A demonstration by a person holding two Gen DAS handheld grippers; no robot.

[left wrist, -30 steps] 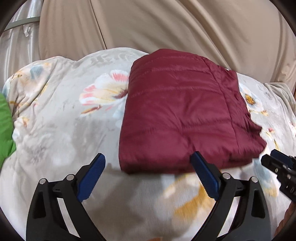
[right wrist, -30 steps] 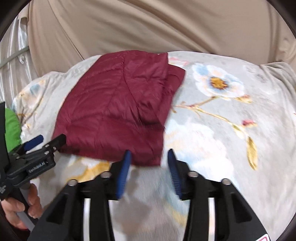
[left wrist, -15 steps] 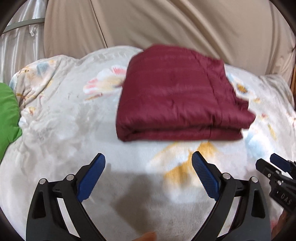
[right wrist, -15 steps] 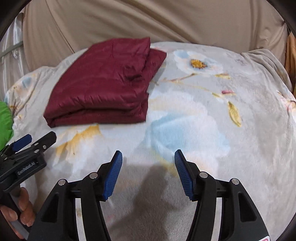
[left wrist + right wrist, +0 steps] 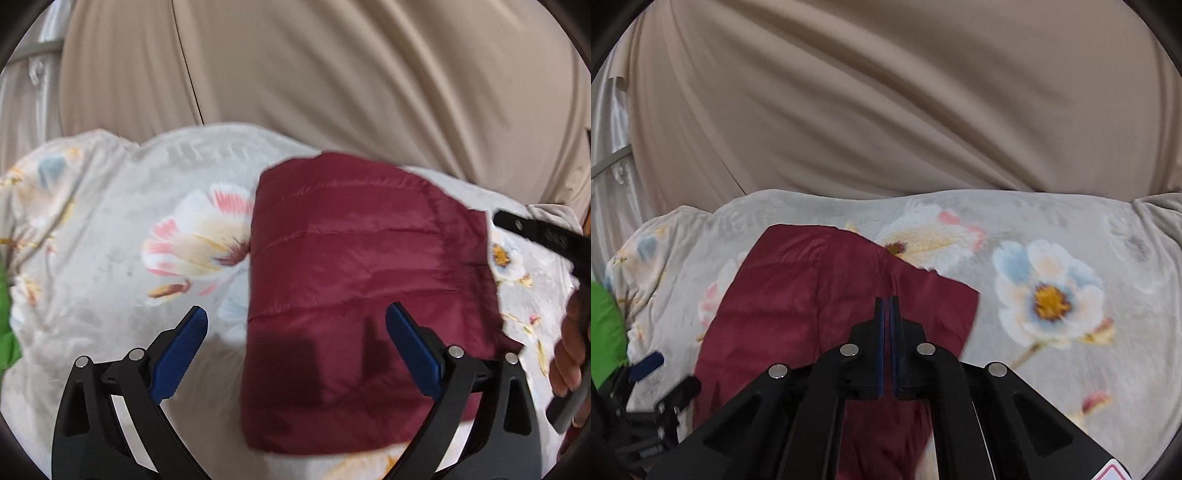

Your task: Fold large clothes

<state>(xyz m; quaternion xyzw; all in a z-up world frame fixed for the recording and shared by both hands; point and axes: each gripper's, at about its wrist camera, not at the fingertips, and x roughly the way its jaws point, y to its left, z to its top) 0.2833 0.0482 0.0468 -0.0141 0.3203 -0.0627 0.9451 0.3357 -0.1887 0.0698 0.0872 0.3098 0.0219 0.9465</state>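
Right claw [image 5: 887,310] has closed, empty, over the quilted maroon jacket [image 5: 354,295]; left claw [image 5: 295,343] gapes wide.

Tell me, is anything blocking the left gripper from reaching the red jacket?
Nothing visible does. The left gripper hangs open right above the folded red jacket, which lies bare on the flowered blanket.

the folded jacket [image 5: 354,295] lies on the blanket [image 5: 110,258], a curtain [image 5: 332,74] behind, the left gripper [image 5: 295,347] over its near edge, the right gripper [image 5: 887,306] over it.
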